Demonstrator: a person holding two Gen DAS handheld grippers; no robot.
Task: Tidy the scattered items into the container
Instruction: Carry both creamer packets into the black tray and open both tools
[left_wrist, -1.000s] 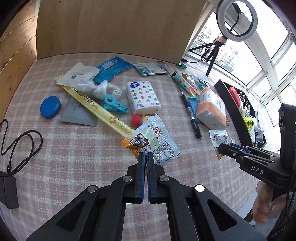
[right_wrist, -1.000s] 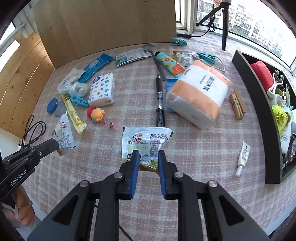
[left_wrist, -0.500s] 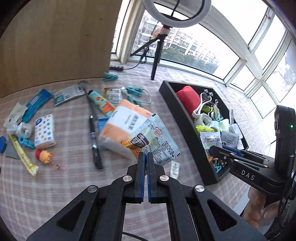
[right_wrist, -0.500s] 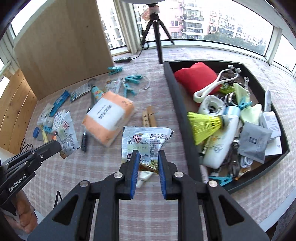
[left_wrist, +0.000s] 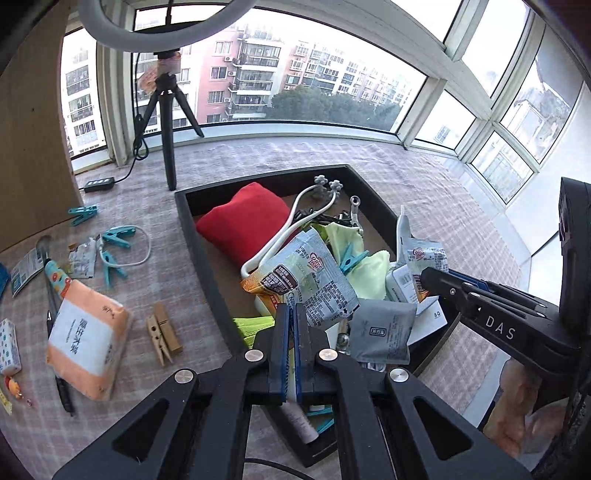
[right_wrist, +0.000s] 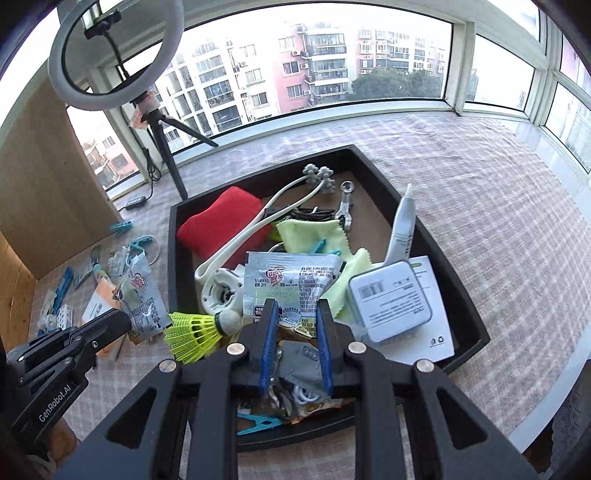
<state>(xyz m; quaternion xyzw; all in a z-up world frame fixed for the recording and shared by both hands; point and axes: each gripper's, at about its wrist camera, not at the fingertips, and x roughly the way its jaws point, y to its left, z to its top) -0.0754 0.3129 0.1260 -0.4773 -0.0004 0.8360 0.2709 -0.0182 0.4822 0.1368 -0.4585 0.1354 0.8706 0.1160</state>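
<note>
Each gripper holds a Coffee-mate sachet over the black tray (left_wrist: 207, 258) (right_wrist: 461, 295). My left gripper (left_wrist: 290, 310) is shut on one sachet (left_wrist: 306, 280), held above the tray's near left part; it also shows in the right wrist view (right_wrist: 142, 295). My right gripper (right_wrist: 293, 306) has its jaws a little apart, with the second sachet (right_wrist: 288, 284) between them above the tray's middle; this sachet also shows in the left wrist view (left_wrist: 424, 258). The tray holds a red cushion (right_wrist: 221, 221), a yellow shuttlecock (right_wrist: 195, 332), a white box (right_wrist: 389, 299) and several other items.
On the checked cloth left of the tray lie an orange tissue pack (left_wrist: 85, 332), wooden pegs (left_wrist: 162, 332), blue clips (left_wrist: 114, 251), a pen (left_wrist: 62, 391) and small packets. A ring light tripod (left_wrist: 166, 129) stands behind. A wooden board (right_wrist: 40, 184) stands at far left.
Both grippers have swung right from the scattered items and now hang over the tray, each with its sachet still in it. The right gripper's jaws look wider apart.
</note>
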